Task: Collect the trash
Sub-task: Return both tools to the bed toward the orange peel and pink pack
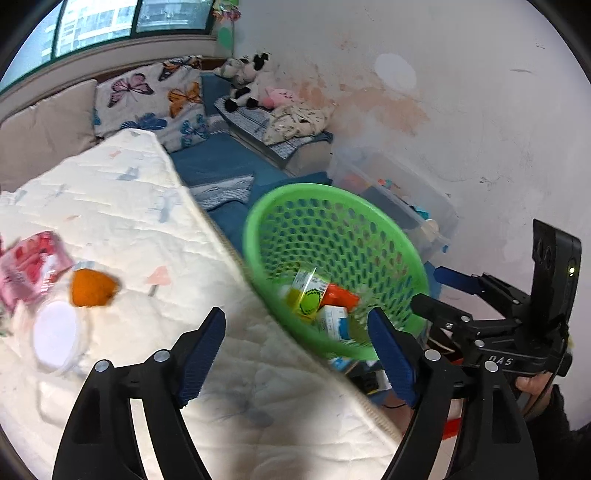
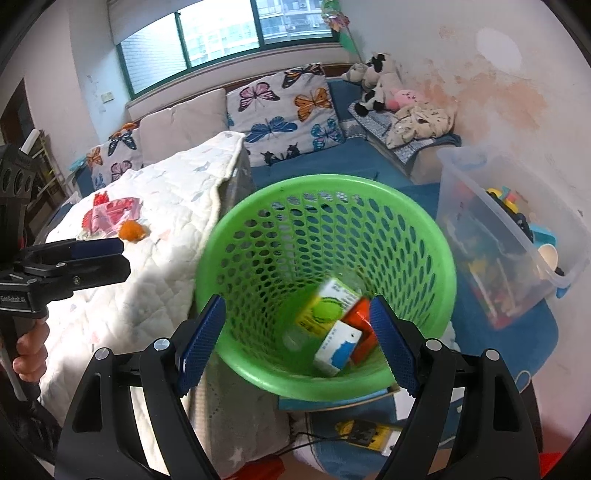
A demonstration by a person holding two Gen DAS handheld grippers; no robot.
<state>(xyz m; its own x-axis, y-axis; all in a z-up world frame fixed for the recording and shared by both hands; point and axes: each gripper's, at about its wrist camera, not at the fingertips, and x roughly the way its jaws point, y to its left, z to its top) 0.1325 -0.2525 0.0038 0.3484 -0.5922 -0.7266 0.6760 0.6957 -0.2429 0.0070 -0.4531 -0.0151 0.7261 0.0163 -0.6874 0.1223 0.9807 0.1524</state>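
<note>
Both the left tongs [image 1: 295, 354] and right tongs [image 2: 297, 343] gape empty above the green basket [image 2: 236, 236], beside the quilt's [image 2: 166, 206] edge to catch cartons [image 2: 328, 306].

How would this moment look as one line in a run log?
left gripper: open, empty | right gripper: open, empty | basket: holds cartons | quilt: orange peel, pink wrapper left

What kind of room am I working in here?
Most likely a home living room or playroom: a blue sofa with butterfly cushions under a window, stuffed toys in the corner, and a clear bin of toys beside the green basket.
</note>
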